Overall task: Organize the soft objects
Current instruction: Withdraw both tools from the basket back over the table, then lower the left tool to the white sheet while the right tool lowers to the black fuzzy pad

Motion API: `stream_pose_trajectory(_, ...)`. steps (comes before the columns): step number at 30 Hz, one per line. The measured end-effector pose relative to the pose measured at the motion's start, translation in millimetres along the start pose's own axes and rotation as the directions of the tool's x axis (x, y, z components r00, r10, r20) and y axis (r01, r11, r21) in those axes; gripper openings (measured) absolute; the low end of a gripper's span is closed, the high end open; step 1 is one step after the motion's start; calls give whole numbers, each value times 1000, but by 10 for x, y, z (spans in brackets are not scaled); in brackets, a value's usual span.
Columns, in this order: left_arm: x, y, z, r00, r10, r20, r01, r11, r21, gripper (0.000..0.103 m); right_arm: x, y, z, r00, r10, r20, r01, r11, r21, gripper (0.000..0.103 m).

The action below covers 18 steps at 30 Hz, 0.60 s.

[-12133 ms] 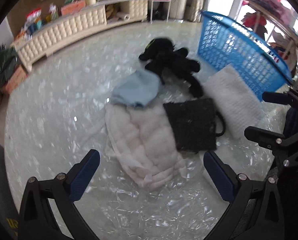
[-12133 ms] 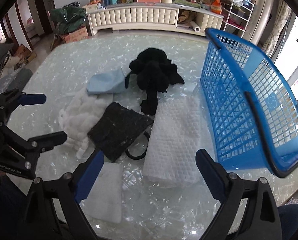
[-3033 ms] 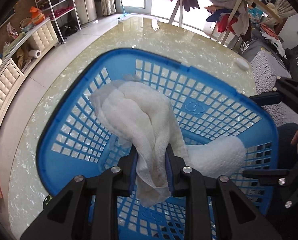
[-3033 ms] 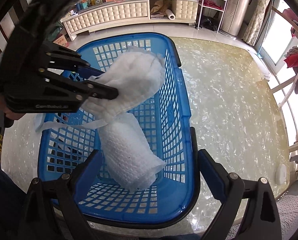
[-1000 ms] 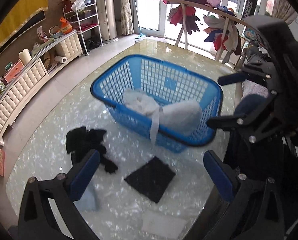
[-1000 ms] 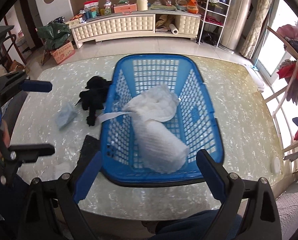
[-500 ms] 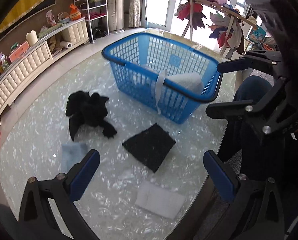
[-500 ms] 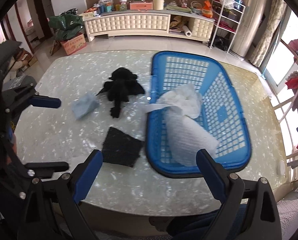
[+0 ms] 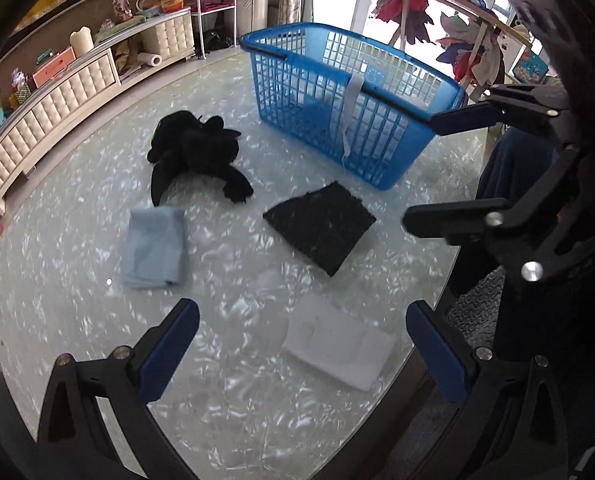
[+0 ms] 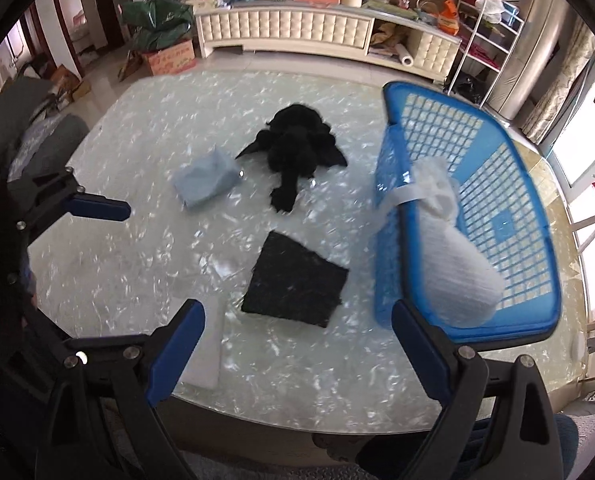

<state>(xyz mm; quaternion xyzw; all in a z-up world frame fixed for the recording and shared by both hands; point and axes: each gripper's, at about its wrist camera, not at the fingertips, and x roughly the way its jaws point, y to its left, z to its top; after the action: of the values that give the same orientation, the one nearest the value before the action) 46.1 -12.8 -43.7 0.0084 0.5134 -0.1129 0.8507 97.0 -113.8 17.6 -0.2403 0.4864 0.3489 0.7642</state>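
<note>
The left hand-held gripper (image 9: 297, 344) hangs over the bench (image 9: 77, 208) with its fingers wide apart and nothing between them. In the left wrist view, going left to right, a folded blue cloth (image 9: 154, 247) lies flat; beyond it sits a black plush (image 9: 195, 152). Next comes a black square pad (image 9: 321, 226), and nearer the bench's edge a white pad (image 9: 339, 346). To the right stands the blue basket (image 9: 309, 80), with a white strap (image 9: 351, 112) hanging over its rim. The right wrist view shows white bundles (image 10: 447, 248) lying inside the basket, the strap trailing from them over the wall. The right hand-held gripper (image 10: 297, 344) is likewise spread apart and empty, above the near edge of the bench, with the black pad just ahead of it.
</note>
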Motion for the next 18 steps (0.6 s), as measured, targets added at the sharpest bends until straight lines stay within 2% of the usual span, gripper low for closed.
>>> stream_pose_trajectory(7, 34, 80, -131, 1000, 3, -19, -4, 999, -32, 103, 206, 72, -2, 999, 19, -27, -18, 1000, 12, 94)
stream_pose_trajectory(12, 182, 150, -221, 998, 2, -61, -7, 997, -77, 103, 330, 73, -47, 999, 29, -45, -27, 999, 36, 94)
stream_pose_trajectory(18, 376, 233, -255, 991, 52, -124, -71, 985, -158, 103, 486, 37, -56, 999, 31, -44, -28, 996, 81, 94)
